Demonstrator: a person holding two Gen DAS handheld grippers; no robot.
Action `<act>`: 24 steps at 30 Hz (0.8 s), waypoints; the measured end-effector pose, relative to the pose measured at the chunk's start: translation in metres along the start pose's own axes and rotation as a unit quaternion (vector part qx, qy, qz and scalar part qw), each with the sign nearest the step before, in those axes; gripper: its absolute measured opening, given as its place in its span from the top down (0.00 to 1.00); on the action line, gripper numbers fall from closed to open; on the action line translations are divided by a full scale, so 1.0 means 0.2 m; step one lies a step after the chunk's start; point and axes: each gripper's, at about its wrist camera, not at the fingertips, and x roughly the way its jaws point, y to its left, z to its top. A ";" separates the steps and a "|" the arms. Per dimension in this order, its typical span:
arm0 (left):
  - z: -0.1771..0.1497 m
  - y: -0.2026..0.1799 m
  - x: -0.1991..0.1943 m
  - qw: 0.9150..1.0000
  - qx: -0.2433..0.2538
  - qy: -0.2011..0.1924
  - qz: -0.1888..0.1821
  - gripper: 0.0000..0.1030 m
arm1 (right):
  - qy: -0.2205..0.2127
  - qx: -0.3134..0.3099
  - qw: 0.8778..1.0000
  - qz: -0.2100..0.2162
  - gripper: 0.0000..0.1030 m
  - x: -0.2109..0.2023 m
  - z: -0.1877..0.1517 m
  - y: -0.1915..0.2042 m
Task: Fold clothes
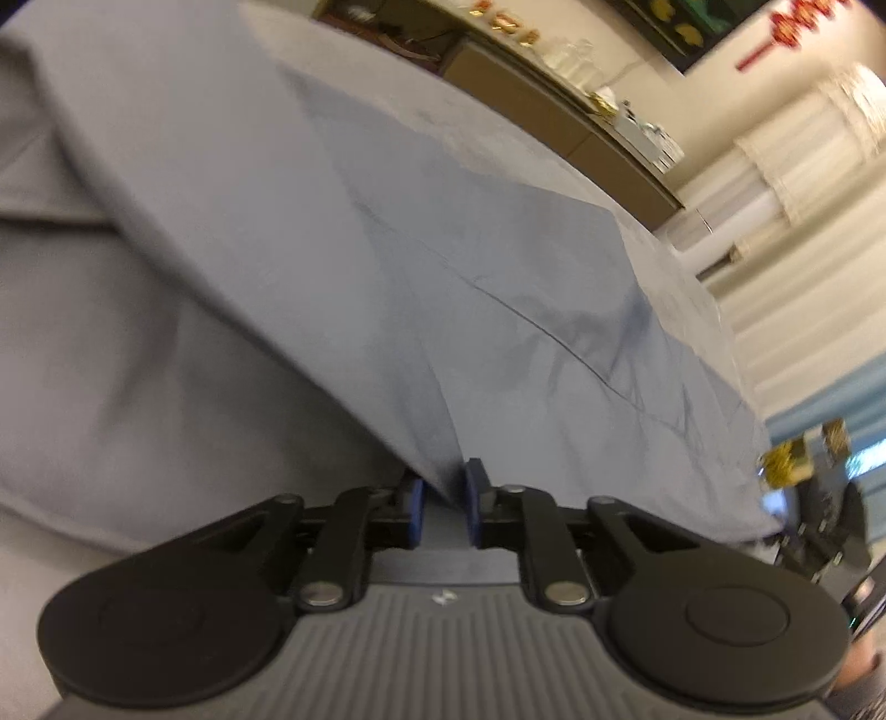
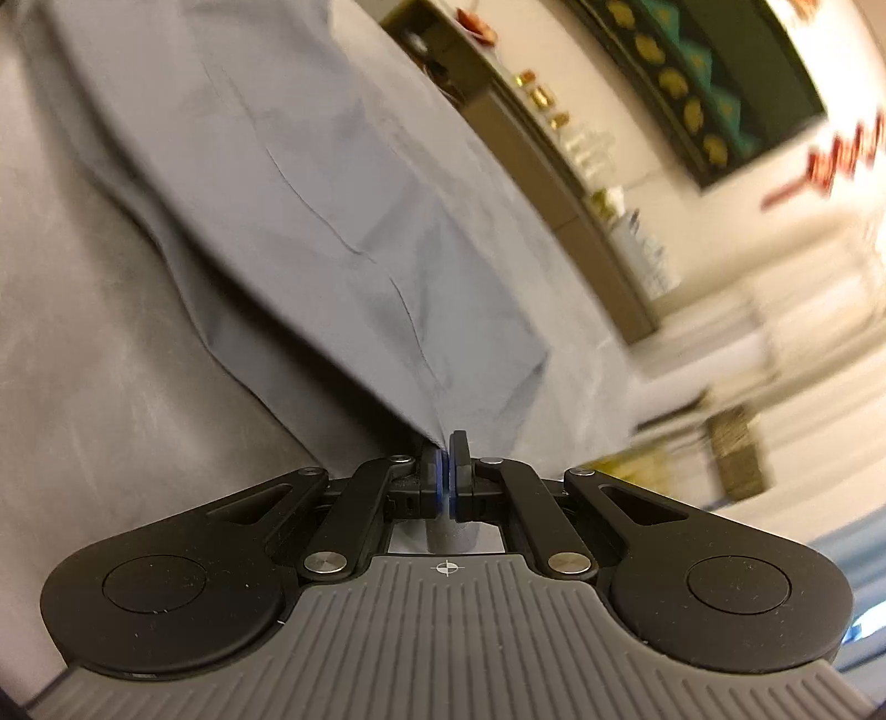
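Cream wall (image 1: 637, 39) across upper right of frame. Long brown sideboard (image 1: 554, 111) beneath it, top cluttered with glassware and small gold items. Dark framed picture (image 2: 703, 83) and red hanging ornament (image 1: 786, 27) on wall. Pale curtains (image 1: 803, 166) at right, blurred.

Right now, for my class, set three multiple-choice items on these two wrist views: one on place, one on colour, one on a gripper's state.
1. Where does the garment meet the left gripper?
A. Between its fingers
B. Far off to one side
C. Nowhere in view

2. What colour is the garment?
A. Red
B. Grey-blue
C. Yellow

3. How stands the right gripper?
A. Wide open, holding nothing
B. Shut on the cloth
C. Out of view

Answers:
1 A, a fold of cloth runs down into the gap between the blue pads.
2 B, both views show one plain grey-blue fabric.
3 B, its pads meet with the cloth pinched at their tip.
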 end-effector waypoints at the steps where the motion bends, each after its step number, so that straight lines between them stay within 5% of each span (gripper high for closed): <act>1: -0.01 0.00 -0.01 1.000 0.007 -0.004 0.005 0.81 | -0.001 0.007 1.000 -0.005 0.99 0.01 0.00 0.00; 3: -0.02 0.00 -0.03 1.000 0.017 -0.010 0.012 0.80 | -0.003 -0.003 1.000 -0.005 0.91 0.05 0.01 0.00; 6: -0.03 0.03 -0.05 1.000 0.008 -0.014 0.012 0.72 | 0.000 -0.014 1.000 0.022 1.00 0.08 0.02 -0.01; 9: -0.04 0.09 -0.11 0.999 -0.019 -0.032 0.011 0.53 | -0.033 -0.016 0.998 -0.054 1.00 -0.01 0.04 -0.09; 11: -0.03 0.13 -0.11 0.998 -0.042 -0.037 0.005 0.53 | -0.023 -0.014 0.997 -0.068 1.00 0.01 0.03 -0.12; 15: -0.04 0.16 -0.13 0.998 -0.053 -0.042 0.012 0.55 | 0.039 -0.055 0.997 -0.030 1.00 0.19 -0.07 0.03; 20: -0.04 0.18 -0.15 0.997 -0.054 -0.044 0.012 0.57 | 0.022 -0.018 0.998 -0.062 1.00 0.10 -0.03 -0.03; 24: -0.05 0.16 -0.18 0.999 -0.034 -0.038 0.013 0.57 | 0.055 -0.038 0.997 -0.046 1.00 0.17 -0.08 0.03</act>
